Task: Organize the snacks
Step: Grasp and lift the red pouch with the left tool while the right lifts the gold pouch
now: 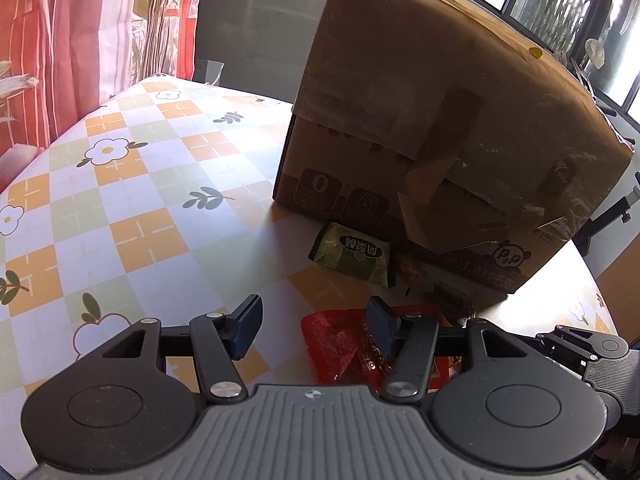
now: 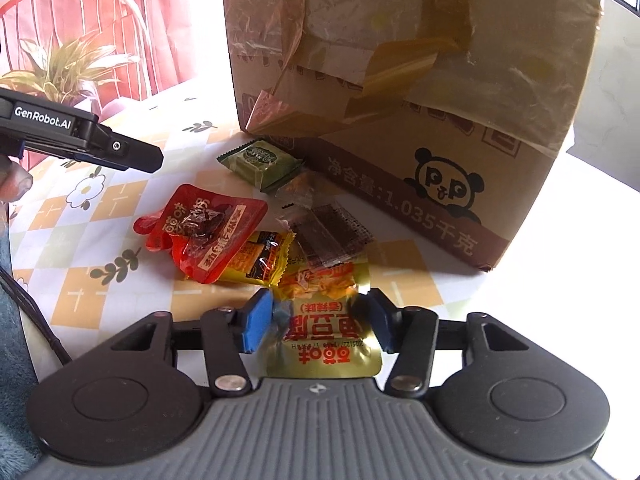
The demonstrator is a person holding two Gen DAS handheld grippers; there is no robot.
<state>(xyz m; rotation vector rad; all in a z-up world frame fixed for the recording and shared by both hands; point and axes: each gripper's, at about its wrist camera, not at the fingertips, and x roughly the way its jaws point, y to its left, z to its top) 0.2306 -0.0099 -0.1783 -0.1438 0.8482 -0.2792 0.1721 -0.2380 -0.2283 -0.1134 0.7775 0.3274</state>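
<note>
Foil glints on the gold packet [image 2: 320, 332]: your right tool [image 2: 316, 322] pinches its crinkled sides, long axis toward the cardboard box [image 2: 400, 80]. Your left tool [image 1: 316, 326] gapes half-open, empty, above the checkered surface [image 1: 132, 216].

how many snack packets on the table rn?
6 visible: green by the cardboard box, small clear-brown, dark clear, red, yellow, gold between the right gripper's pads. Overlaps may hide more.

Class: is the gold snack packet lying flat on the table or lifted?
Cannot tell. The gold packet sits between the right gripper's fingers; its underside is hidden.
</note>
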